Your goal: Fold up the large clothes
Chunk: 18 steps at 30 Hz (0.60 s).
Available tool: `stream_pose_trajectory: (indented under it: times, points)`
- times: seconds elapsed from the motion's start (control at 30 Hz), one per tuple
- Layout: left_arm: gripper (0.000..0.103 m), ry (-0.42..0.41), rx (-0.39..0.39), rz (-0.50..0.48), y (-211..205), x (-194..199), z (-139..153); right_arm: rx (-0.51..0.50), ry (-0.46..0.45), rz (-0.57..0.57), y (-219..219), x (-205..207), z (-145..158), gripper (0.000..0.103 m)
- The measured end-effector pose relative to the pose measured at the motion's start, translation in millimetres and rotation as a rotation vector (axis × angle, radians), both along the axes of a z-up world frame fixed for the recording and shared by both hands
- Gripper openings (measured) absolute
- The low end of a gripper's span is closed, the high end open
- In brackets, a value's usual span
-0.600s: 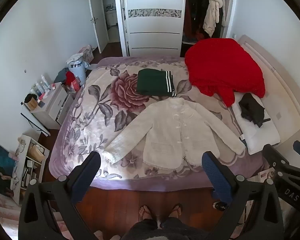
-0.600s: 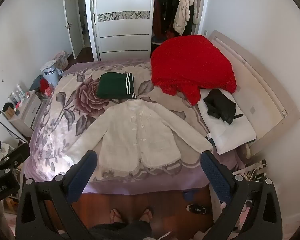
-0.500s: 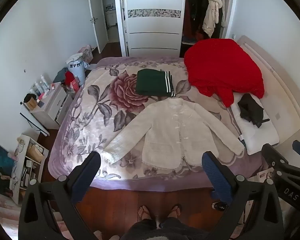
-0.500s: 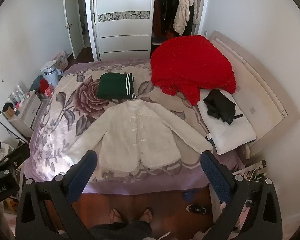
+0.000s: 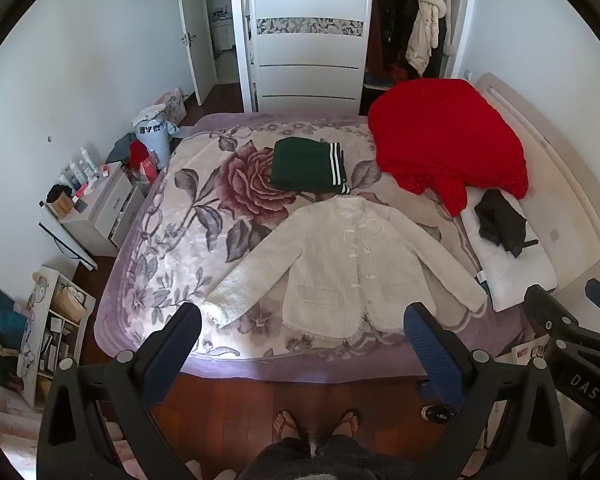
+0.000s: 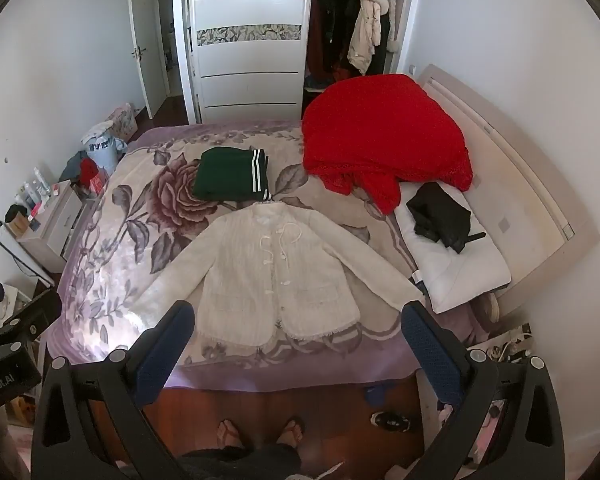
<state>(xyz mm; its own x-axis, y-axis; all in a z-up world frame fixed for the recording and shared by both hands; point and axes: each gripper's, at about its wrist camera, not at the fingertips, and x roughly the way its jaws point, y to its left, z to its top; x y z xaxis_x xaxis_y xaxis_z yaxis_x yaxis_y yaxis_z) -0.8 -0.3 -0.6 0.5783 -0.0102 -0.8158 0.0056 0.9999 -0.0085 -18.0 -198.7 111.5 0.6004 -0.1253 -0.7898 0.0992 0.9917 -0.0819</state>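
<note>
I am holding the left gripper [image 5: 301,318] and the right gripper [image 6: 298,316] with jaws spread as wide as they go and nothing between them, both hanging over the wooden floor [image 5: 236,404] above the person's sandalled feet [image 6: 260,434]. Just beyond the fingertips the white jacket [image 5: 339,264] is lying flat and face up on the floral blanket [image 5: 180,240], sleeves spread to either side; further ahead a folded green garment [image 5: 307,165] is sitting by its collar, with a red blanket [image 5: 447,140] heaped to the far right
</note>
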Motion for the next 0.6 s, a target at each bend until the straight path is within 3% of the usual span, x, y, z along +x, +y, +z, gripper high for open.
stream_pose_trajectory:
  times: [0.6]
  points:
    - [0.103, 0.002, -0.004, 0.003, -2.2, -0.5, -1.3, -0.006, -0.002, 0.000, 0.5, 0.6, 2.5, 0.103]
